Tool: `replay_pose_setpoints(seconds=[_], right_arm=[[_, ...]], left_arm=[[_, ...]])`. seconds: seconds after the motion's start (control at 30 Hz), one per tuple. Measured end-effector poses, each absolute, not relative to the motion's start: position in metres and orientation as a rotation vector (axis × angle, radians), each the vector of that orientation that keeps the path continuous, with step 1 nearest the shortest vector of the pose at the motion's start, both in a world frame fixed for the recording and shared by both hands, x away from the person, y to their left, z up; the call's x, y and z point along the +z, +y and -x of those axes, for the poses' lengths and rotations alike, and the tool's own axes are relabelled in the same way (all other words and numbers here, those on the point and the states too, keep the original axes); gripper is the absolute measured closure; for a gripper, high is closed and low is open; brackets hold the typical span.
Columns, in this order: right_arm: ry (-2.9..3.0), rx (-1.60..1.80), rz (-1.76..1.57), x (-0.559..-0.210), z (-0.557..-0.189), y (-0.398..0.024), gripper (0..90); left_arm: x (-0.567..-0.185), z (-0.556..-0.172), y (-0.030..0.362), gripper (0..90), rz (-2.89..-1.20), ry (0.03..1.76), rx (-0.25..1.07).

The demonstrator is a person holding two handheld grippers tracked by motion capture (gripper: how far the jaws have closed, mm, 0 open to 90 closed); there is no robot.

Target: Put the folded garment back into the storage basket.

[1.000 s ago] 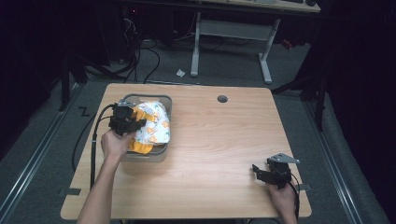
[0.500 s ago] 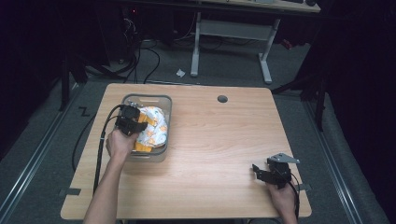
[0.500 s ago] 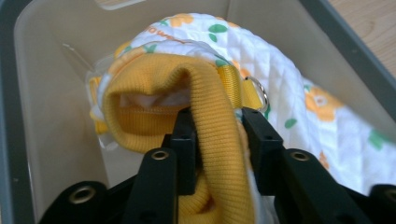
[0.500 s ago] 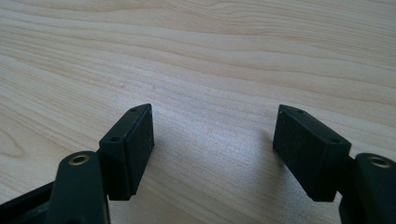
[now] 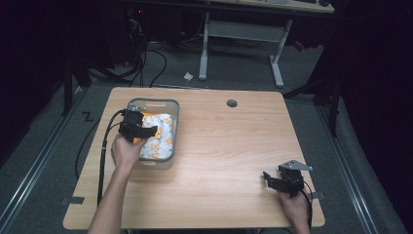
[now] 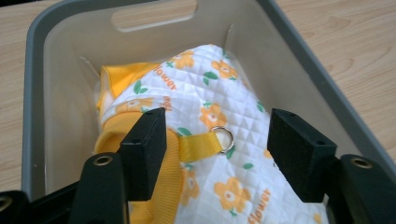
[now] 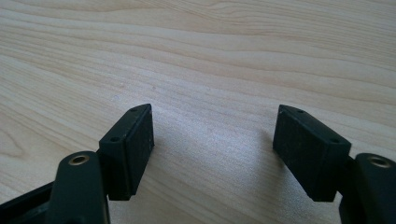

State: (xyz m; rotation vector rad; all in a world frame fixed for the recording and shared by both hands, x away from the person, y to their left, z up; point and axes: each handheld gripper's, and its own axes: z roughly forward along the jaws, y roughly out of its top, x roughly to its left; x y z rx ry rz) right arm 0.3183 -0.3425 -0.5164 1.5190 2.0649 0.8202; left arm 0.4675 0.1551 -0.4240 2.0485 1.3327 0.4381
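Hovering over the white quilted, orange-flowered garment (image 6: 210,121) in the grey plastic bin (image 5: 173,114) at the worktop's (image 5: 229,146) ten o'clock, the left gripper (image 6: 215,140) has just been opening its jaws and is standing wide, gripping nothing; the right gripper (image 7: 212,154) is resting wide and empty at four o'clock.

Overhead table (image 5: 219,146) view; two close tong-mounted cameras.

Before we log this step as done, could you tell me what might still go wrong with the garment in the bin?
The left gripper has just been opening, with the garment lying loose between its jaws. Its metal ring and yellow strap sit by the left pad, so lifting away might snag them and drag the garment out. The fabric also mounds high in the bin and may spring back over the rim.
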Motion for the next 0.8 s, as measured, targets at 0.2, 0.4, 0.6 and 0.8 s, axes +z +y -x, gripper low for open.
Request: replay_pose_setpoints(seconds=[0.2, 0.4, 0.6, 0.8], right_arm=[[2.066, 0.821, -1.518, -0.516, -0.318, -0.342, 29.4], [2.066, 0.821, -1.517, -0.516, -0.318, -0.342, 29.4], [2.066, 0.821, -1.517, -0.516, -0.318, -0.342, 29.4], [2.066, 0.821, -1.517, -0.516, -0.318, -0.342, 29.4]], left_arm=[[-0.413, -0.456, 0.153, 37.0, -2.007, 1.282, 0.457], [-0.404, -0.445, 0.153, 36.4, -1.966, 1.237, 0.45], [-0.398, -0.438, 0.152, 35.7, -1.94, 1.212, 0.457], [-0.393, -0.428, 0.15, 36.0, -1.925, 1.17, 0.519]])
